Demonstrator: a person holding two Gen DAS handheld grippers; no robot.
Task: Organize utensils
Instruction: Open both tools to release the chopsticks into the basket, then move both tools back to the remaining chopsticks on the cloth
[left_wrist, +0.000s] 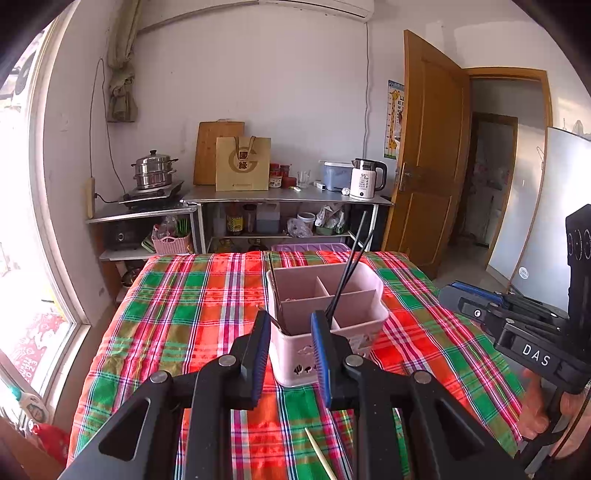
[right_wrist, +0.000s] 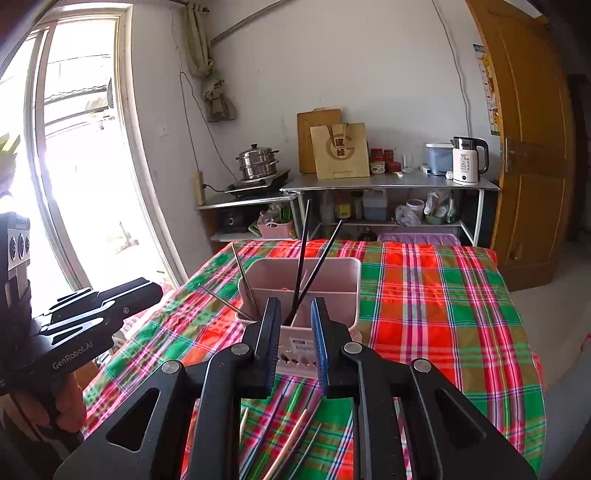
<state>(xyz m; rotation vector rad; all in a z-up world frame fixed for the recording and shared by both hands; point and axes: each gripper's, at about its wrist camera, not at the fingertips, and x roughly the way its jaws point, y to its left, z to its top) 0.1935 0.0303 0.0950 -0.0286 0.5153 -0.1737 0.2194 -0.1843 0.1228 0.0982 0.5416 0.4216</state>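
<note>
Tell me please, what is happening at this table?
A person holds a two-finger gripper in each hand and is sorting chopsticks into a pink divided holder on the plaid tablecloth. Two black chopsticks already stand in one compartment and a metal-looking pair leans in another. The left gripper and the right gripper are both just in front of the holder, fingers apart with nothing between them. More loose chopsticks lie on the cloth under the right gripper.

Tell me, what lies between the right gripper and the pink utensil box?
Only plaid tablecloth; right gripper stands open before the pink box, in the right wrist view.
</note>
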